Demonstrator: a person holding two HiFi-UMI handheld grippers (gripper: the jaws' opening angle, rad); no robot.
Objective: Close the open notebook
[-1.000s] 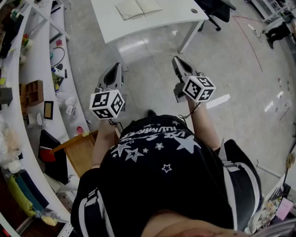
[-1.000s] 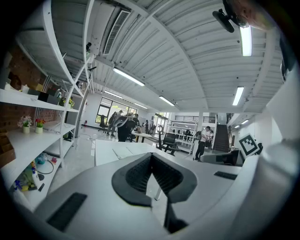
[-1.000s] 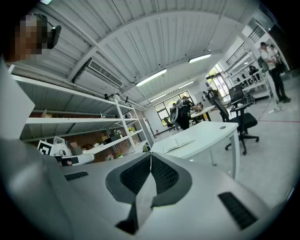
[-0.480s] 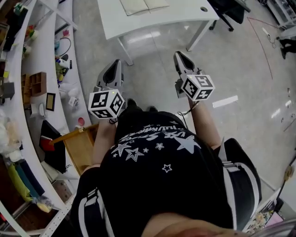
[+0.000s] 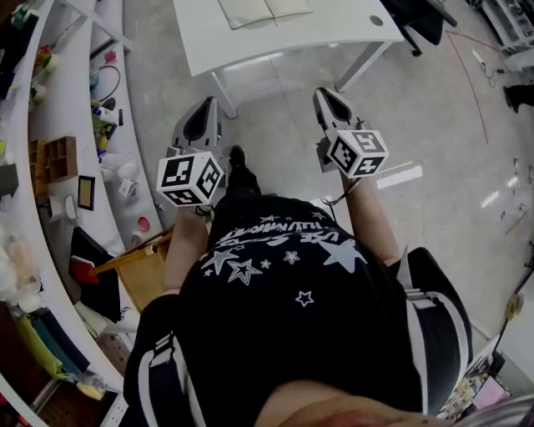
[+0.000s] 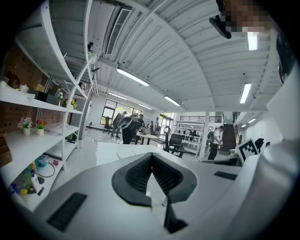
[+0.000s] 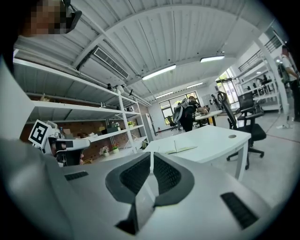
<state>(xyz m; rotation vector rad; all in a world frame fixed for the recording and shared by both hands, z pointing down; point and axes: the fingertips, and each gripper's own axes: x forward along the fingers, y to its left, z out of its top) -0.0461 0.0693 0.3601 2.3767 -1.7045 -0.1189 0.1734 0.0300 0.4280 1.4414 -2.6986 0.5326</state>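
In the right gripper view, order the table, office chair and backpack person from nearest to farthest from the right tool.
1. White table, straight ahead.
2. Black office chair, right, behind the table.
3. Person with backpack, far back, centre.

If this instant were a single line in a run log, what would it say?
stage: not yet at white table | left claw: shut, empty | right claw: shut, empty | notebook: open on it, untouched
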